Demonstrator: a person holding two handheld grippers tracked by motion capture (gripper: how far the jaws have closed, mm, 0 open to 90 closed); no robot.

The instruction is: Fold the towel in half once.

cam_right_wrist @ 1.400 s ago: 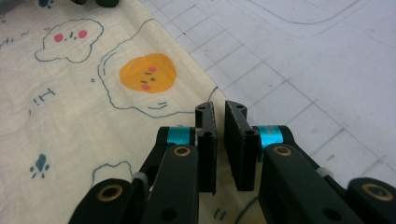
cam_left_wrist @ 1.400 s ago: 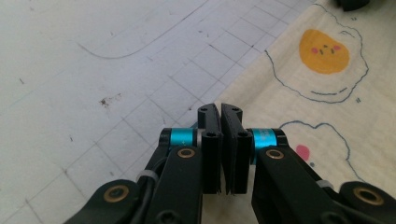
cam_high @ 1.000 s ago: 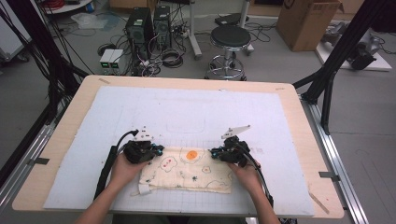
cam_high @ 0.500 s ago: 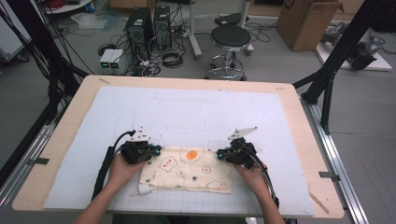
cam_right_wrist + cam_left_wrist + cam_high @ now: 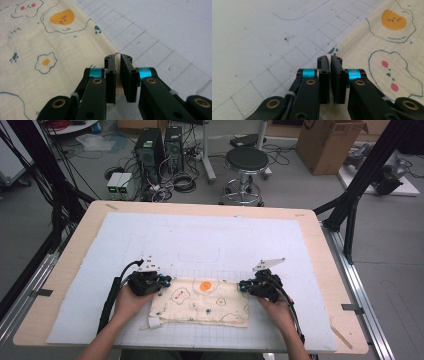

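So: cloth (image 5: 202, 301) lies flat on the white gridded mat (image 5: 210, 240), near the front edge of the worktop (image 5: 320, 250), between the two hands. Cream fabric, printed with fried-egg and cloud doodles; orange egg print sits near its far edge, about mid-width. A small white tag sticks out at its near left corner.

Left tool (image 5: 330, 60) is at the cloth's far left corner, jaws nearly together with just a thin slit between them, clenched on the cloth edge. In the left gripper view the fabric hem runs right under the jaw tips; the mat grid is to one side, the cloth print to the other.

Right tool (image 5: 117, 58) is at the far right corner, jaws likewise pinched on the hem; a bit of cream fabric shows in the narrow gap between them.

High view: left hand (image 5: 127, 302) and right hand (image 5: 275, 307) each hold a tool from the near side, cables trailing back along the forearms.

Beyond the worktop: a black stool (image 5: 245, 162), computer towers (image 5: 160, 145), a cardboard box (image 5: 332, 142) on the floor.
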